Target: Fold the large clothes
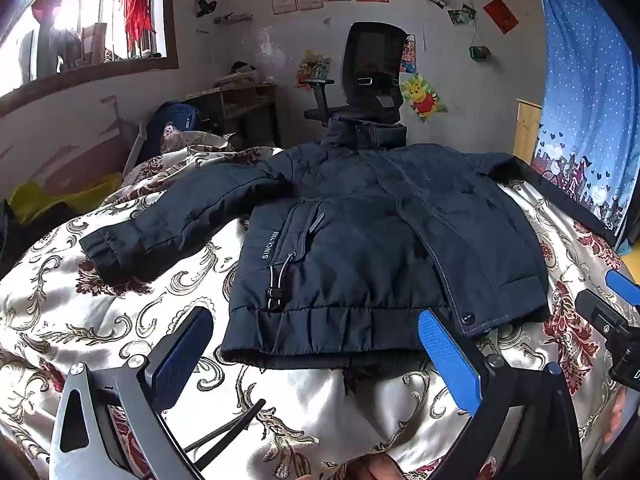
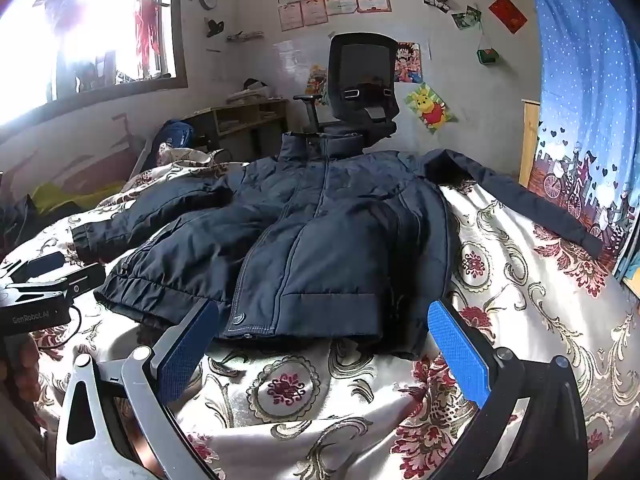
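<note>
A dark navy padded jacket (image 1: 360, 232) lies face up on the bed, collar far, hem near me, both sleeves spread outward. It also shows in the right wrist view (image 2: 320, 232). My left gripper (image 1: 316, 328) is open and empty, just short of the hem on the jacket's left half. My right gripper (image 2: 324, 320) is open and empty, just short of the hem near the front snap. The right gripper's blue pad shows at the left wrist view's right edge (image 1: 622, 286). The left gripper's body shows at the right wrist view's left edge (image 2: 44, 288).
The bed is covered by a cream satin quilt with a red and gold floral pattern (image 1: 120, 320). A black office chair (image 1: 372, 76) stands behind the collar. A wooden desk (image 1: 240, 104) is at the back left. A blue curtain (image 1: 588, 100) hangs at the right.
</note>
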`<control>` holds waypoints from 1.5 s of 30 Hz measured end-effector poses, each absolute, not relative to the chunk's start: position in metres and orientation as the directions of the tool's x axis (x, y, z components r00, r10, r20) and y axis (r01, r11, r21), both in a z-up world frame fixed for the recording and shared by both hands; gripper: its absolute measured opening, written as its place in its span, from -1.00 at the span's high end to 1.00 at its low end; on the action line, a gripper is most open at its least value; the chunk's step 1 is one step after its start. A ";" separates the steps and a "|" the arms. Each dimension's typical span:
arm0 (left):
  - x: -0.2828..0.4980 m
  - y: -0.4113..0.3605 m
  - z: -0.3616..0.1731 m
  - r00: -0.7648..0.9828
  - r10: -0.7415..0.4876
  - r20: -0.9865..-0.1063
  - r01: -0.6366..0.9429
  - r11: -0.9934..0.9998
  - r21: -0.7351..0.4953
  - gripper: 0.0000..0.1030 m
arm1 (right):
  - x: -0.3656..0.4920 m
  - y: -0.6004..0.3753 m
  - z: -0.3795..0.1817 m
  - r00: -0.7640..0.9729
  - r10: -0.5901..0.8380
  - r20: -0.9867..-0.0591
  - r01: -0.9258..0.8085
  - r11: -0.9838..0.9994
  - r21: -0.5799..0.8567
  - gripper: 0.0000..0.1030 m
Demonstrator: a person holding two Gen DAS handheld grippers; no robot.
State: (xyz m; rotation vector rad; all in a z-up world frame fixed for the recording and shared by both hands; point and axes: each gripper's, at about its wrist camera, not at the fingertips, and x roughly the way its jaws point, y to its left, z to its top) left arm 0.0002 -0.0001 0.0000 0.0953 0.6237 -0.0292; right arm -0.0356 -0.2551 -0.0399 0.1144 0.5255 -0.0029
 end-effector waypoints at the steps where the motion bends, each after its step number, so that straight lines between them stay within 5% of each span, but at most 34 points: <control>1: 0.000 0.000 0.000 0.811 0.002 -0.585 0.056 0.995 0.080 -1.00 | -0.036 -0.255 -0.040 0.865 0.027 -0.501 0.032 0.994 0.109 -0.98; 45: 0.000 0.000 0.000 0.812 0.001 -0.584 0.057 0.995 0.081 -1.00 | -0.036 -0.255 -0.042 0.861 0.036 -0.507 0.032 0.992 0.125 -0.98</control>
